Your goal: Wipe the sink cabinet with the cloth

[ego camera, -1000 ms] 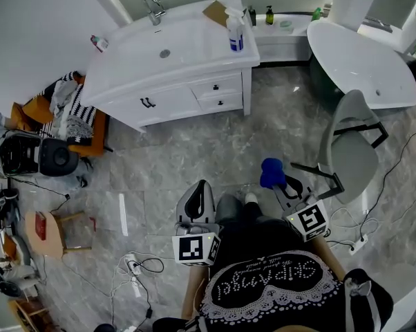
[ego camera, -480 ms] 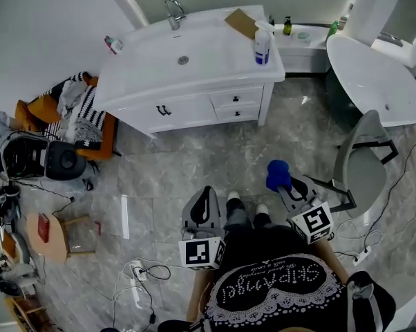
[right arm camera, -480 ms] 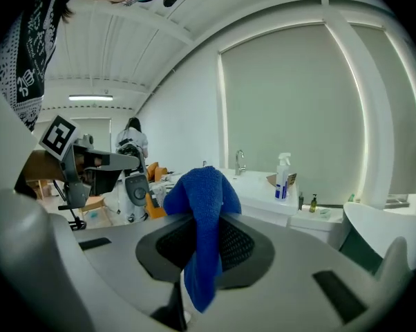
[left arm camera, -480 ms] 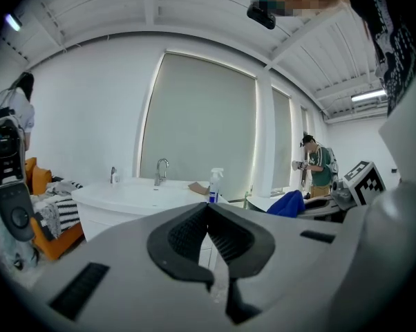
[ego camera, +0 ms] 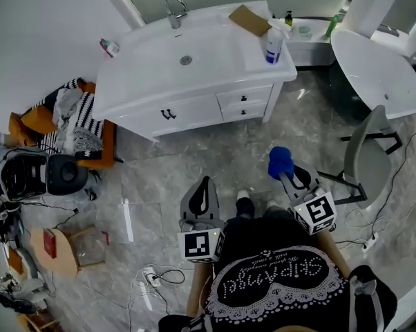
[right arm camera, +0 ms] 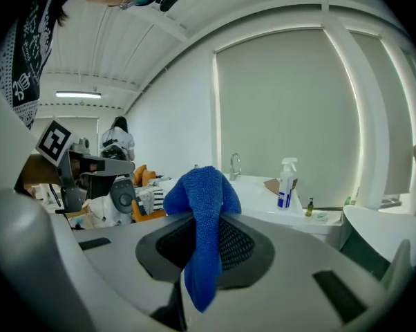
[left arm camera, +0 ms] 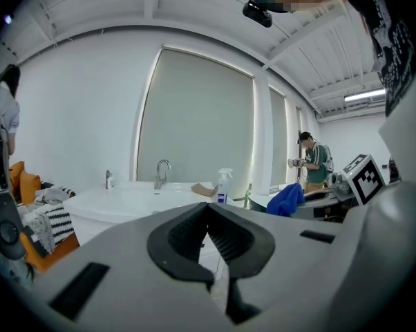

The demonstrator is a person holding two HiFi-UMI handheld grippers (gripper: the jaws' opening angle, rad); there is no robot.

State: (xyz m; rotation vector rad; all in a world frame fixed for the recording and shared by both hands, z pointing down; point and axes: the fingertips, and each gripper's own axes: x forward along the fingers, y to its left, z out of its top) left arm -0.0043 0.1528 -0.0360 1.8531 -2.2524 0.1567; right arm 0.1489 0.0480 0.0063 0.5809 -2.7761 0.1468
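Note:
A white sink cabinet (ego camera: 194, 81) with a chrome tap (ego camera: 173, 9) stands ahead across the floor, also in the left gripper view as the cabinet (left arm camera: 135, 200) and in the right gripper view as the cabinet (right arm camera: 263, 199). My right gripper (ego camera: 282, 170) is shut on a blue cloth (ego camera: 280, 162), which bunches above its jaws and hangs down between them, the cloth (right arm camera: 202, 220). My left gripper (ego camera: 202, 189) is shut with nothing in it, its jaws meeting at the tips (left arm camera: 208, 209). Both grippers are well short of the cabinet, over the floor.
A spray bottle (ego camera: 273, 45) and a brown cardboard piece (ego camera: 249, 19) sit on the cabinet top. A grey chair (ego camera: 367, 154) and a white round table (ego camera: 374, 61) are at the right. Clutter, clothes and cables lie at the left (ego camera: 49, 151). Another person (left arm camera: 313, 161) stands in the background.
The cabinet has slid lower and nearer in the head view, so I have come closer to it. Both grippers keep the same pose, the cloth still held.

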